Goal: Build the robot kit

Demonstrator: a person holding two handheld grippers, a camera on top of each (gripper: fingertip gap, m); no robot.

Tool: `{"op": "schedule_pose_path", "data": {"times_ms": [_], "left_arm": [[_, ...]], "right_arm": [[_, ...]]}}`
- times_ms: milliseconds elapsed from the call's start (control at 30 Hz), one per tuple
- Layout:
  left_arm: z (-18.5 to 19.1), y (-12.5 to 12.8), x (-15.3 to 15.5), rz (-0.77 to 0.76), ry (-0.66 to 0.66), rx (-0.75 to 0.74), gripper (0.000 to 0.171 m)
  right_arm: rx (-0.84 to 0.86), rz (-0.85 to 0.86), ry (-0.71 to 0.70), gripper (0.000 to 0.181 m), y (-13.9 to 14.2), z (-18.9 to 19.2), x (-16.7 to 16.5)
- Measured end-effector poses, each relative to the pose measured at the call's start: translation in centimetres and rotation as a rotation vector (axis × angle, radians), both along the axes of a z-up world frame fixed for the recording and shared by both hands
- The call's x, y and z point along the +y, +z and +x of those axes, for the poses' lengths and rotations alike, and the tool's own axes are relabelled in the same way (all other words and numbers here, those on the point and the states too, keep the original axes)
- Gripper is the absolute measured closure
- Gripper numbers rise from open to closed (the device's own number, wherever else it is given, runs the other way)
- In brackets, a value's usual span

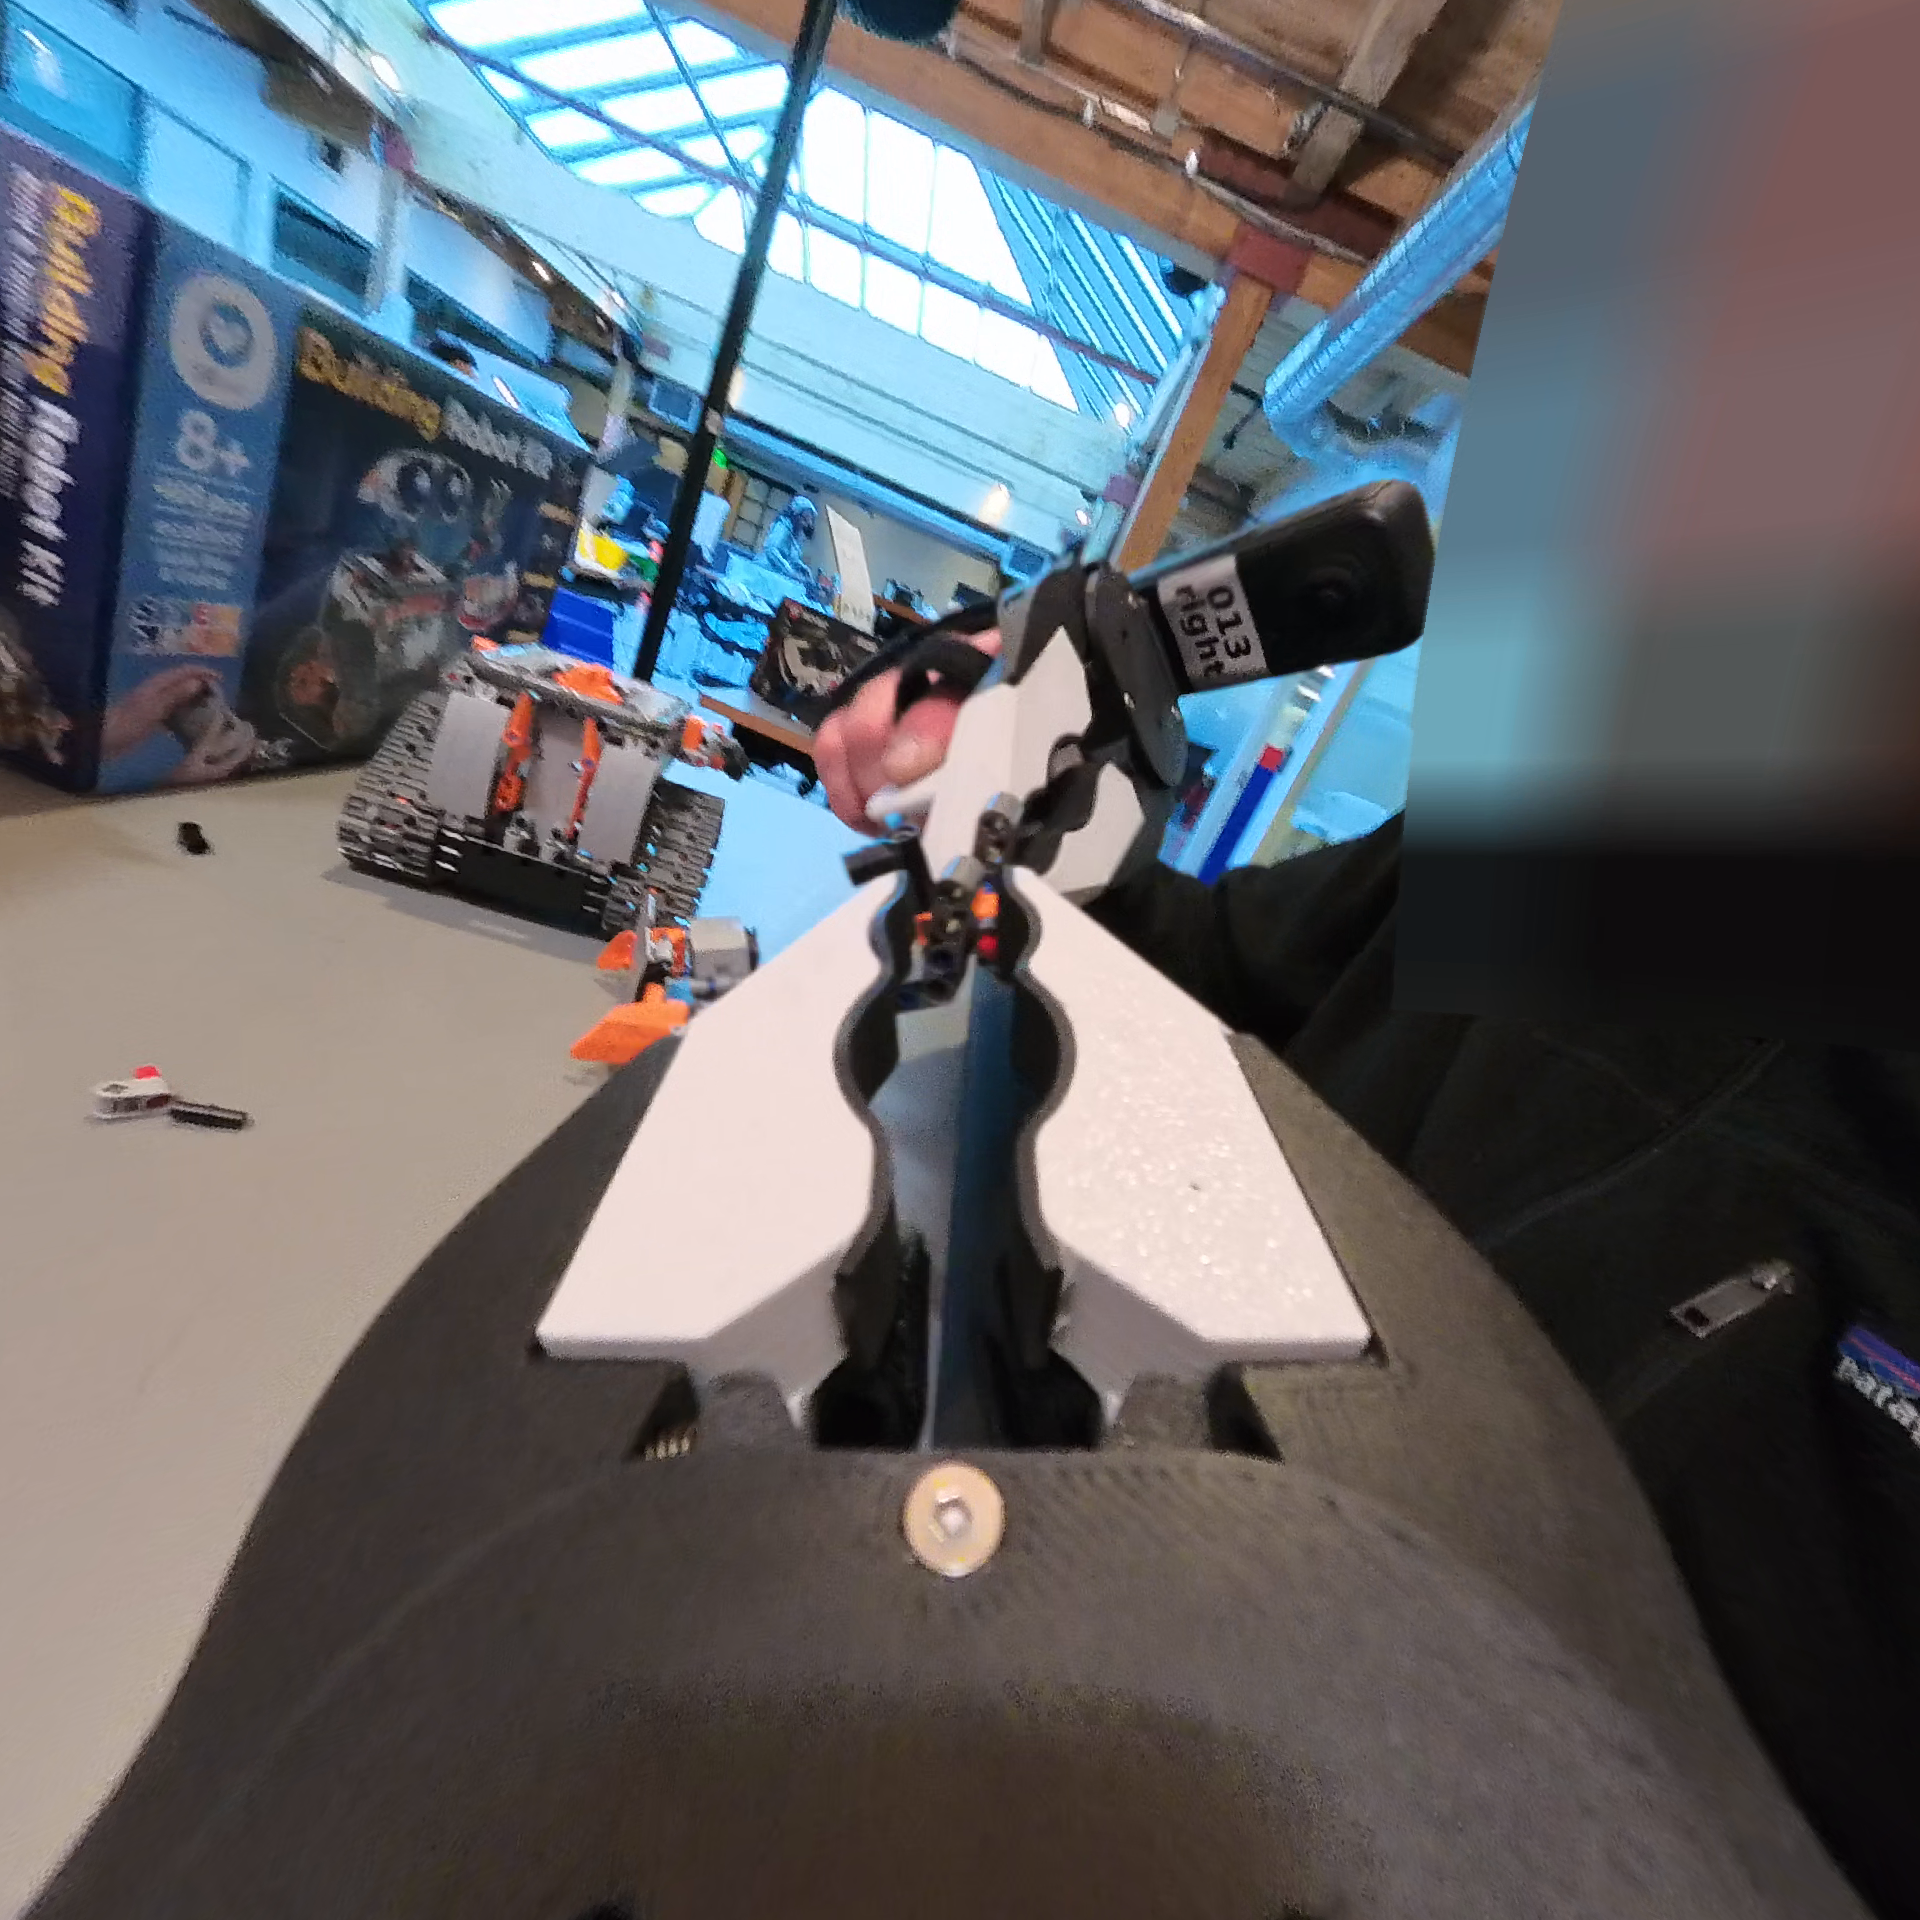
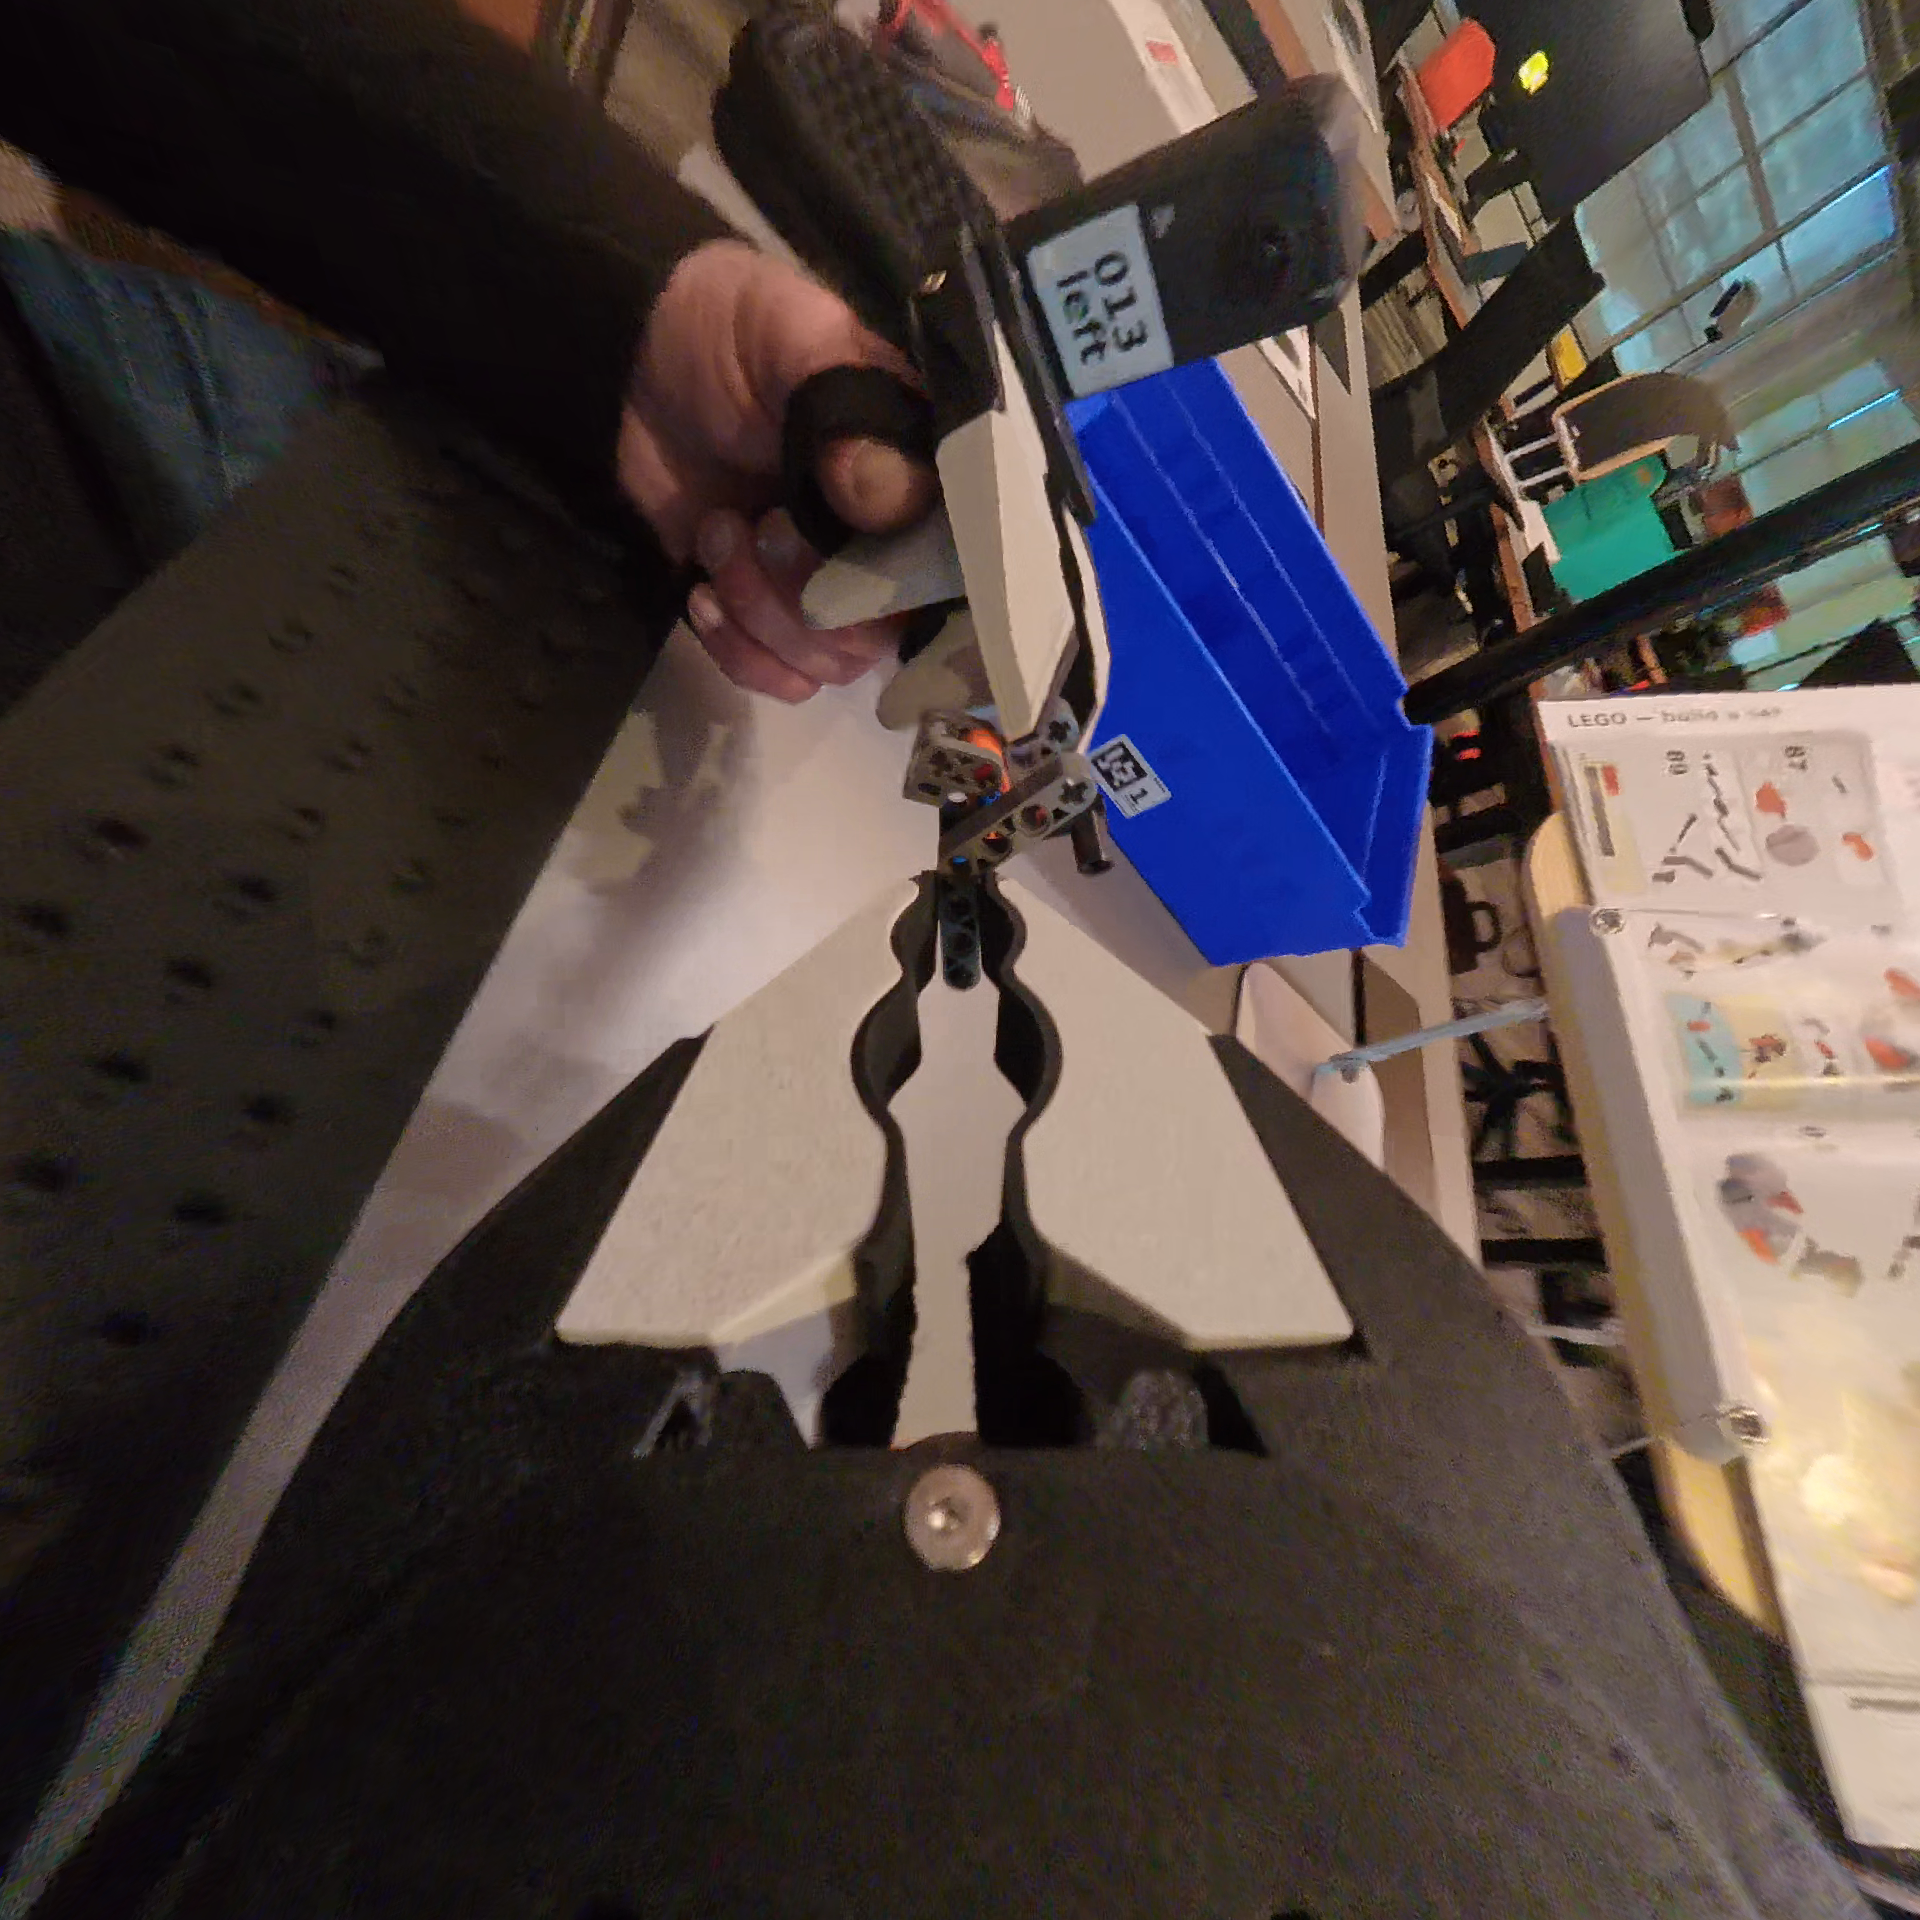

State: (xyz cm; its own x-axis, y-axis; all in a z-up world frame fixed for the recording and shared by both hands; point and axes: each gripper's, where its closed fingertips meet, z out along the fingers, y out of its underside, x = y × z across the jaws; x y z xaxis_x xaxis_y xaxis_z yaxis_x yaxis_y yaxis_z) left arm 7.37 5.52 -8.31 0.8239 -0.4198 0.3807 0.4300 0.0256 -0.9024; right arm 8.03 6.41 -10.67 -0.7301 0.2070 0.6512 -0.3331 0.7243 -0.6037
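My left gripper (image 1: 956, 885) is shut on a small brick assembly (image 1: 951, 930) of black, grey and orange parts, held above the table. In the right wrist view my right gripper (image 2: 961, 891) is shut on a black holed beam (image 2: 961, 940) that sticks out of the same assembly (image 2: 987, 779). The two grippers meet tip to tip. The right gripper also shows in the left wrist view (image 1: 987, 831), held by a hand (image 1: 873, 743). The left gripper also shows in the right wrist view (image 2: 1029, 727), held by a hand (image 2: 748, 416).
A grey and orange tracked robot model (image 1: 540, 790) stands on the grey table (image 1: 260, 1195) before a printed kit box (image 1: 208, 499). Loose orange and grey parts (image 1: 649, 997) and small pieces (image 1: 166, 1103) lie about. A blue bin (image 2: 1247, 675) and an instruction sheet (image 2: 1745, 1039) are at the right. Only a small space, under 4 cm, lies between the two pairs of fingers.
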Motion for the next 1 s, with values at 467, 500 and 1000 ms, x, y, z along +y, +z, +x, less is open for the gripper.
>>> {"op": "schedule_pose_path", "data": {"times_ms": [467, 500, 1000], "left_arm": [[-0.8, -1.9, 0.1, -0.090, 0.221, 0.297, 0.165], [-0.8, -1.9, 0.1, -0.092, 0.235, 0.316, 0.165], [-0.9, -1.4, 0.1, -0.072, 0.294, 0.336, 0.165]], "right_arm": [[-0.386, -0.452, 0.015, 0.176, -0.1, -0.6, 0.0], [-0.399, -0.471, 0.017, 0.177, -0.1, -0.7, 0.0], [-0.416, -0.531, 0.037, 0.177, -0.4, -1.0, -0.3]]}}
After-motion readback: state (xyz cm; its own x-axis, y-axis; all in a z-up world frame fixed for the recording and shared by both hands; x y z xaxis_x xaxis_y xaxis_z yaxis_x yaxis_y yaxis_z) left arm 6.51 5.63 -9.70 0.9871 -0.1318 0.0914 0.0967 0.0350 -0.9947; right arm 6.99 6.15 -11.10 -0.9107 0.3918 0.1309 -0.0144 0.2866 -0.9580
